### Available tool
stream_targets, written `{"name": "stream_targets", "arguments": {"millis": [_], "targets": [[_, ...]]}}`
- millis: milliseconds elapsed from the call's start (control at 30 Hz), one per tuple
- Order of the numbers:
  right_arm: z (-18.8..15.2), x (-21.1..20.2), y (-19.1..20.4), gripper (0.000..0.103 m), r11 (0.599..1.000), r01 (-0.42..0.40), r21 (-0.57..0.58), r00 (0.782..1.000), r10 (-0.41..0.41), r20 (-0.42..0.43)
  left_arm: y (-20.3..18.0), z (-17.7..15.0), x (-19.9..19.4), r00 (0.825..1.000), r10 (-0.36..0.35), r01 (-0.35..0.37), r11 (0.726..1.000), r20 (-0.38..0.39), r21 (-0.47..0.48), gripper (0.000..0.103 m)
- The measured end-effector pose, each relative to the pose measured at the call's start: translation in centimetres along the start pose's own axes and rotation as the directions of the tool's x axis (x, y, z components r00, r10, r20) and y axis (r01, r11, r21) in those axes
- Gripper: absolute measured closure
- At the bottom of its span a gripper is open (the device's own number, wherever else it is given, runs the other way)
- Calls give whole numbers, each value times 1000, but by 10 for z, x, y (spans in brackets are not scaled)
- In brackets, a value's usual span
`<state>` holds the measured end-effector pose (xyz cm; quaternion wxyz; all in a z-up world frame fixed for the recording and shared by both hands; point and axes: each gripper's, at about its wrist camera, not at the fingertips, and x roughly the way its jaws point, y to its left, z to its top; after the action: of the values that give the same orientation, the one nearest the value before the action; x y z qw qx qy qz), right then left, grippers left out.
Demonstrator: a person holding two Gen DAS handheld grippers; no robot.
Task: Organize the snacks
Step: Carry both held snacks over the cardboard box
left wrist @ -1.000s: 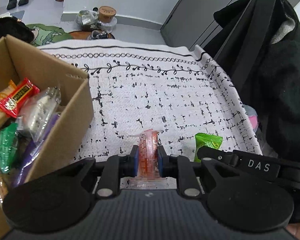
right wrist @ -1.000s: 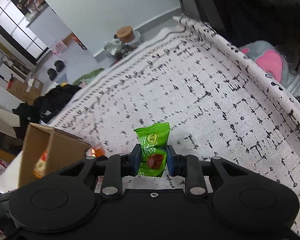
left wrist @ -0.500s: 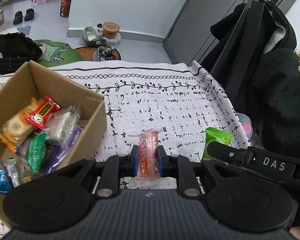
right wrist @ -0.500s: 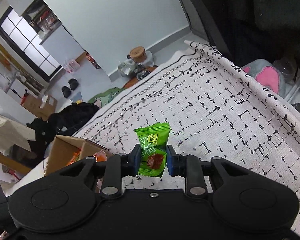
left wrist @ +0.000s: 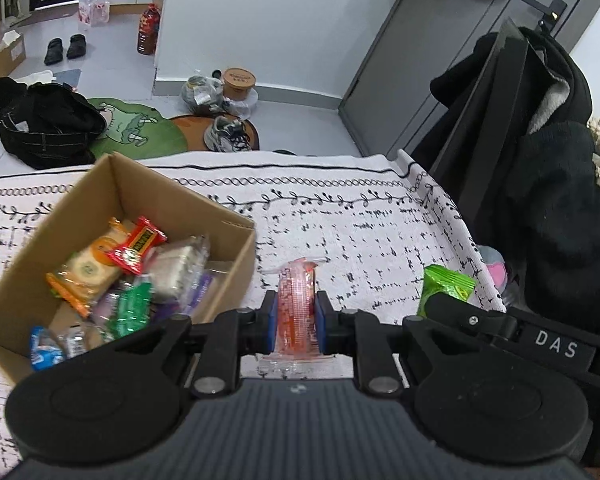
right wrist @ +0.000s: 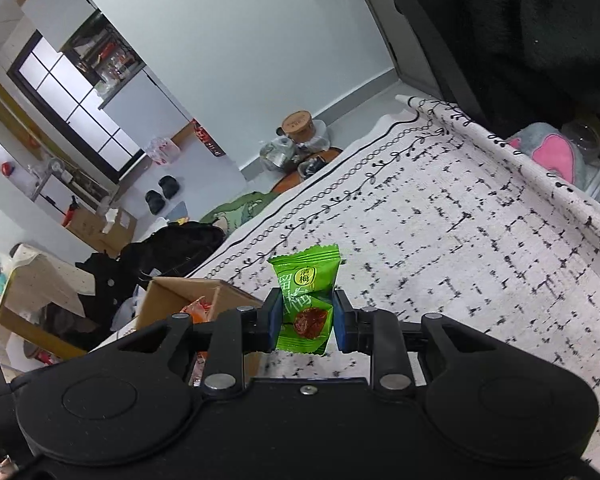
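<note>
Two snacks are in your grip: your left gripper (left wrist: 296,322) pinches a pink-orange packet (left wrist: 296,312) and your right gripper (right wrist: 307,320) clamps a green plum candy (right wrist: 306,300), both above the patterned cloth (left wrist: 364,232). Left of your left gripper sits the cardboard box (left wrist: 228,248), open and holding wrapped snacks (left wrist: 132,264).

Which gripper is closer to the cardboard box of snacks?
Left. The left gripper sits just beside the cardboard box; the right gripper is farther out, beyond it.
</note>
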<state>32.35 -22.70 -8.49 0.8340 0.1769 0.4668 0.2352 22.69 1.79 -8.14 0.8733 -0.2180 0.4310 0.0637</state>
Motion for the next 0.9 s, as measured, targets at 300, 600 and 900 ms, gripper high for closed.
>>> {"name": "stream_targets", "arguments": {"millis": [300, 600, 900], "targets": [[-13, 3, 21, 77, 998, -56, 8, 998, 56, 4, 27, 5, -23, 999, 34, -33, 999, 26, -32, 85], [-29, 11, 44, 77, 995, -102, -4, 994, 102, -25, 63, 6, -39, 996, 78, -75, 994, 36, -81, 85], [-42, 18, 65, 77, 991, -132, -30, 991, 131, -43, 104, 4, -42, 991, 134, -130, 982, 16, -138, 85]]}}
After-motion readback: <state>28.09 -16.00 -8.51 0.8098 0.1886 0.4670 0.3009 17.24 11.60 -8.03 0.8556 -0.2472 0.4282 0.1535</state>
